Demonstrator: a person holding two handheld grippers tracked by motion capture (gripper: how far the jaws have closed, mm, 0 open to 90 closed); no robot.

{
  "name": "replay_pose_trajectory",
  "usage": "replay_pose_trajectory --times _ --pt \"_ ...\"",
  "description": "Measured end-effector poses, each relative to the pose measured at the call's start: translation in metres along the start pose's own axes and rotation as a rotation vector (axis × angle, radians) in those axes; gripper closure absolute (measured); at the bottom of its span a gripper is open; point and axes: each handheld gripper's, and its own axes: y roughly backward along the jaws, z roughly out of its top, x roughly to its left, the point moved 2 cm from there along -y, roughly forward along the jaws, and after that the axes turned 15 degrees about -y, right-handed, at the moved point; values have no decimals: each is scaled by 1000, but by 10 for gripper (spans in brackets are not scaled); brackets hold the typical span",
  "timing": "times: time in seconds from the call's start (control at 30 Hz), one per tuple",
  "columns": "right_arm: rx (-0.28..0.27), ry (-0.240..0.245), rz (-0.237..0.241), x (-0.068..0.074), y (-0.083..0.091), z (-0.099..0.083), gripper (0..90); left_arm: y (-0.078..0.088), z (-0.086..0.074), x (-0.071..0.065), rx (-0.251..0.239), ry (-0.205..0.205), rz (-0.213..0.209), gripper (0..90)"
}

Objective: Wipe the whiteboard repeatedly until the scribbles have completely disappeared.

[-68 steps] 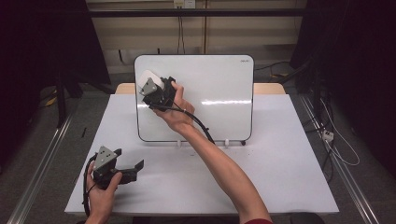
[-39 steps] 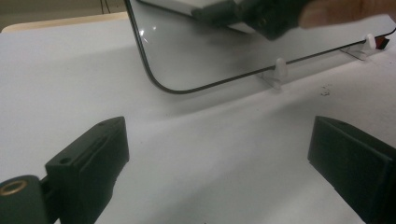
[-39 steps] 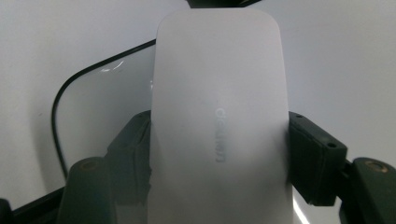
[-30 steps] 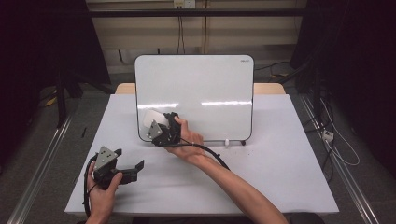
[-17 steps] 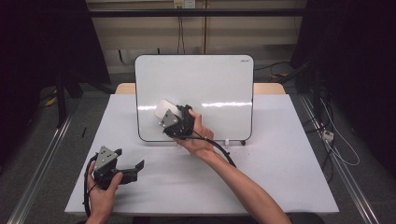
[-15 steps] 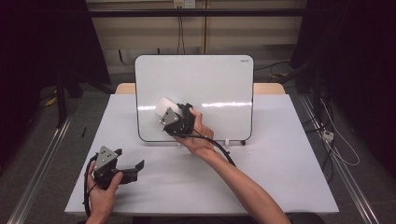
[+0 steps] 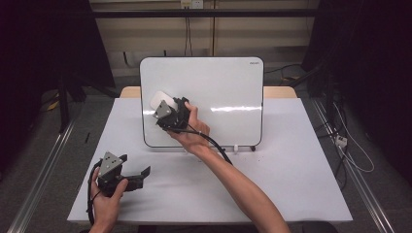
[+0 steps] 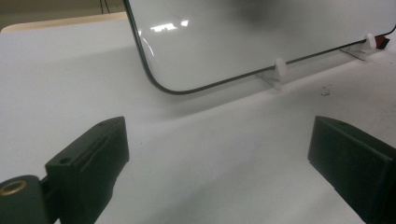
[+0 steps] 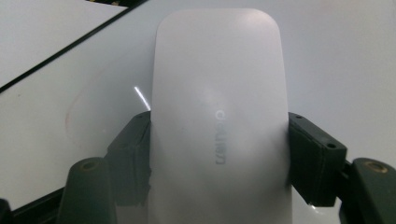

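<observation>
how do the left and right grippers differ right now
The right gripper is raised against the whiteboard, jaws shut on a white eraser; the left gripper sits low over the table near its front left corner, jaws wide open and holding nothing. The right points at the board's left part; the left points along the table. Both are black, hand-held, with a grey three-cornered plate.

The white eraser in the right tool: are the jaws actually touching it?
Touching. The right gripper view shows both black jaws pressed against the sides of the white eraser, no gap.
</observation>
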Motion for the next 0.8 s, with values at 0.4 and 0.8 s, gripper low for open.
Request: replay_pose_trajectory --times 0.4,0.8 --pt "42 119 14 29 -1 -7 316 1 0 -1 0 -1 3 53" --pt "97 220 54 43 12 -36 317 0 0 -2 4 -3 3 53"
